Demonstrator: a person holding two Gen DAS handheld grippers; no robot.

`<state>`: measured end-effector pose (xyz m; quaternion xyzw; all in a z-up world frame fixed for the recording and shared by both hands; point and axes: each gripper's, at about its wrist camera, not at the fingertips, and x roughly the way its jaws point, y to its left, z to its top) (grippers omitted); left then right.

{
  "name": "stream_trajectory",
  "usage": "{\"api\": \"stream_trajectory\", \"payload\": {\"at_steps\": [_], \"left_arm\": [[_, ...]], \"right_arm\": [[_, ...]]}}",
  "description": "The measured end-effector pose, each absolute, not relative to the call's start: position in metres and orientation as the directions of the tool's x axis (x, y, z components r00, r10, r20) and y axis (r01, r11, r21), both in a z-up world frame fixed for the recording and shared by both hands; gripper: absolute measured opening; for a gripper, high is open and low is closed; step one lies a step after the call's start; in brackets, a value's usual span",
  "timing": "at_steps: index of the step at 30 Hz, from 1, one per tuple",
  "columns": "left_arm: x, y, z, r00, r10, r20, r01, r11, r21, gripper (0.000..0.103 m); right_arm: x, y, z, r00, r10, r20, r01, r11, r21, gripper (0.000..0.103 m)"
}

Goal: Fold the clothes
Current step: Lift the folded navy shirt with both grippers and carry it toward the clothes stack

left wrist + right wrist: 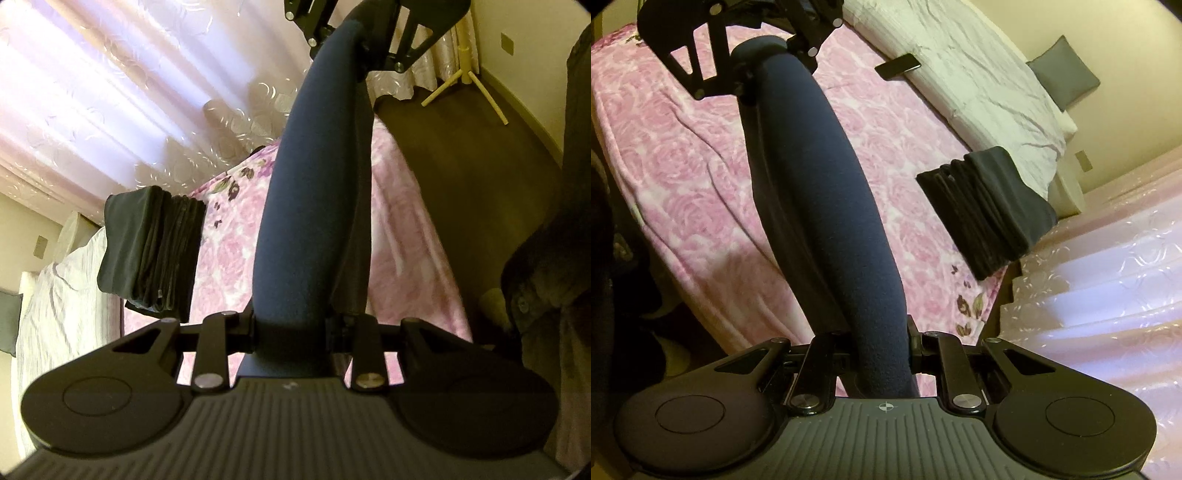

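A navy blue garment is rolled into a thick band and hangs stretched between both grippers above the bed. In the left wrist view my left gripper is shut on one end of it, and the right gripper clamps the far end at the top. The right wrist view mirrors this: my right gripper is shut on the navy garment, and the left gripper holds the other end. A stack of folded dark clothes lies on the pink floral blanket.
A white duvet covers the bed's head end, with a dark phone at its edge and a grey pillow behind. Pale curtains hang along one side. Dark floor with a wooden stand lies beyond the bed's foot.
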<state>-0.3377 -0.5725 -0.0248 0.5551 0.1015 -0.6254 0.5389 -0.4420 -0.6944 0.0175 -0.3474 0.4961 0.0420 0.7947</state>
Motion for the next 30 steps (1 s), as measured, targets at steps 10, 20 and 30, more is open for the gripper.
{"api": "stream_trajectory", "payload": {"at_steps": [10, 20, 30], "left_arm": [[-0.288, -0.596, -0.016, 0.252, -0.558, -0.791, 0.794, -0.347, 0.499, 0.027], [-0.256, -0.696, -0.017, 0.36, -0.468, -0.807, 0.851, -0.19, 0.49, 0.027], [-0.205, -0.799, 0.01, 0.465, -0.438, -0.77, 0.833, -0.077, 0.547, 0.028]], "right_arm": [[-0.38, -0.717, 0.018, 0.545, -0.254, -0.799, -0.44, 0.725, -0.53, 0.015], [-0.327, -0.822, 0.007, 0.58, -0.12, -0.806, -0.567, 0.651, -0.505, 0.015], [-0.256, -0.939, 0.03, 0.636, -0.052, -0.77, -0.611, 0.575, -0.544, 0.015]]}}
